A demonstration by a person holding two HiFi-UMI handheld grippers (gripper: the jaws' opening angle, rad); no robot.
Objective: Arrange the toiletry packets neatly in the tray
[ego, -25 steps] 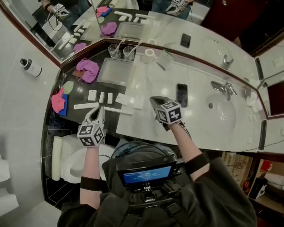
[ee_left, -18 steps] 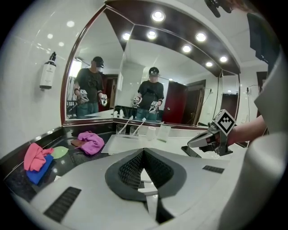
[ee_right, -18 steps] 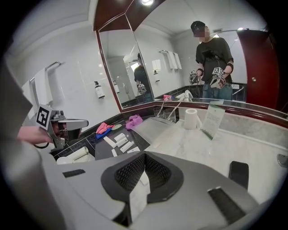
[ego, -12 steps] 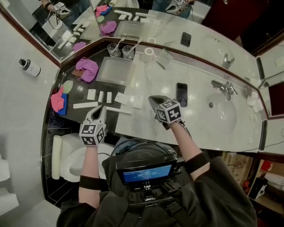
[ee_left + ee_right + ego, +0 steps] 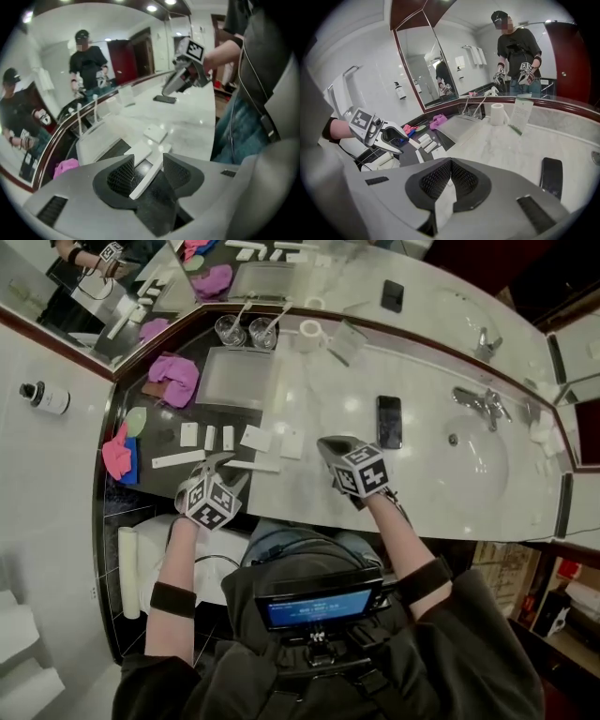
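Several white toiletry packets lie on the dark counter in front of the empty clear tray. My left gripper points down over a long white packet. In the left gripper view that long packet lies between the jaws of the left gripper, which have just been opening and stand open, with the pads not pressing on it. My right gripper hovers shut over the marble counter beside a square packet. The right gripper shows nothing clearly held.
A pink cloth lies left of the tray, with two glasses and a paper roll behind it. A black phone lies between the right gripper and the sink. A pink-and-blue cloth sits at the counter's left end.
The left gripper has rolled, dropped toward the long packet and opened its jaws around it. The right gripper has stayed where it was, shut.
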